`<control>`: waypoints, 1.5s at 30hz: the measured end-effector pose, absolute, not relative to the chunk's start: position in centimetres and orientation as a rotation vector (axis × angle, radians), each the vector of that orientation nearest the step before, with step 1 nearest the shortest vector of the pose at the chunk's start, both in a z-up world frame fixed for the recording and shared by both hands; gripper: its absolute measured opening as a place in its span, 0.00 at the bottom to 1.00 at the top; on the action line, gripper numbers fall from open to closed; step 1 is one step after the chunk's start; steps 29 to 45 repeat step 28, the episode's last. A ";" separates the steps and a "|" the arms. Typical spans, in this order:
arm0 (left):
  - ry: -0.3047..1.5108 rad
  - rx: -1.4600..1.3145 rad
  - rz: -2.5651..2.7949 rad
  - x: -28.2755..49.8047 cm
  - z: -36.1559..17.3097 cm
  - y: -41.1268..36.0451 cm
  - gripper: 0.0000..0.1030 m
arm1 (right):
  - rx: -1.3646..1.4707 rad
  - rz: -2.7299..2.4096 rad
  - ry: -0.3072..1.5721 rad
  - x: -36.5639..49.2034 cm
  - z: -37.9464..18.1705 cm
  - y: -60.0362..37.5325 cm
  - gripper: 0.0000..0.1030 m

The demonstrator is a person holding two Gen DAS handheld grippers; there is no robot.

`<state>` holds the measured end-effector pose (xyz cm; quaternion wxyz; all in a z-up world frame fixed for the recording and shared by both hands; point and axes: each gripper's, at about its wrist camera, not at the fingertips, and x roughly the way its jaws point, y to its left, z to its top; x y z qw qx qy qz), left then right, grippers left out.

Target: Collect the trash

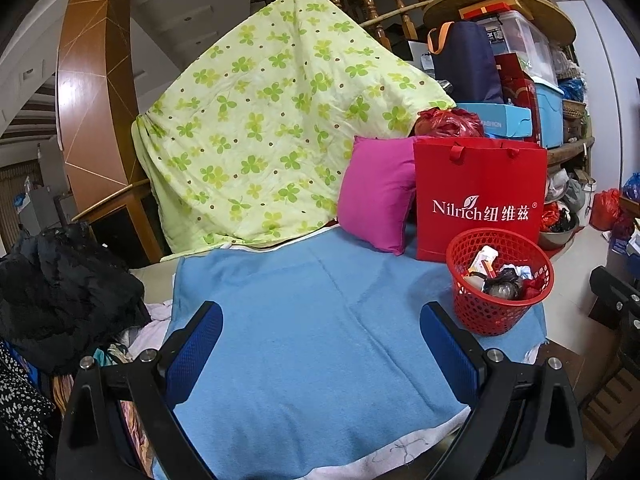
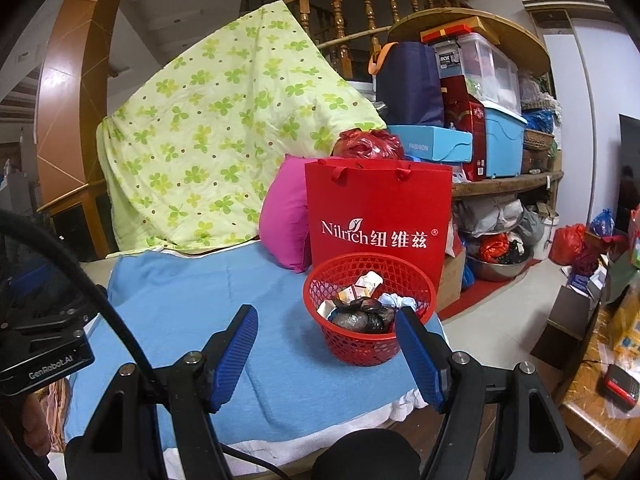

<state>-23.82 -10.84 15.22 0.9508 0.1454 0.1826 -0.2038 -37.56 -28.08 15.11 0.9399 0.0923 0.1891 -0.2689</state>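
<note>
**Trash looks binned, both grippers empty**

Blue cloth (image 1: 312, 320) covers the work surface, bare of loose trash as far as I can see. Green quilt (image 1: 272, 120) draped at 12 o'clock, red paper bag (image 1: 480, 204) upright at 2 o'clock, pink cushion (image 1: 376, 196) leaning beside it.

Red basket (image 2: 370, 312) sits at 1 o'clock in the right wrist view, just in front of the bag, upright, mouth up, axis vertical (round, so no real heading). Inside: wrappers, a dark bag (image 2: 356, 318), crumpled scraps, no clear long axis on any.

Left gripper (image 1: 320, 344) jaws wide, nothing between. Right gripper (image 2: 326, 354) jaws partly apart, also empty; its right finger overlaps the basket rim in view, contact can't tell.

Judgement: step = scan for leftovers. Sweep cloth edges + folds slowly, keep jaws apart, approach any find flat to cloth so pads don't snag fabric.
</note>
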 end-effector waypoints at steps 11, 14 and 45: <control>0.377 0.294 -0.424 -23.4 15.1 -10.8 0.96 | 0.197 -0.552 0.387 -37.1 14.8 -28.2 0.72; 0.385 0.289 -0.423 -22.8 15.1 -10.7 0.96 | 0.195 -0.549 0.392 -36.7 14.7 -28.1 0.72; 0.429 0.190 -0.390 -16.3 13.4 -8.7 0.96 | 0.183 -0.459 0.431 -30.0 12.9 -27.1 0.75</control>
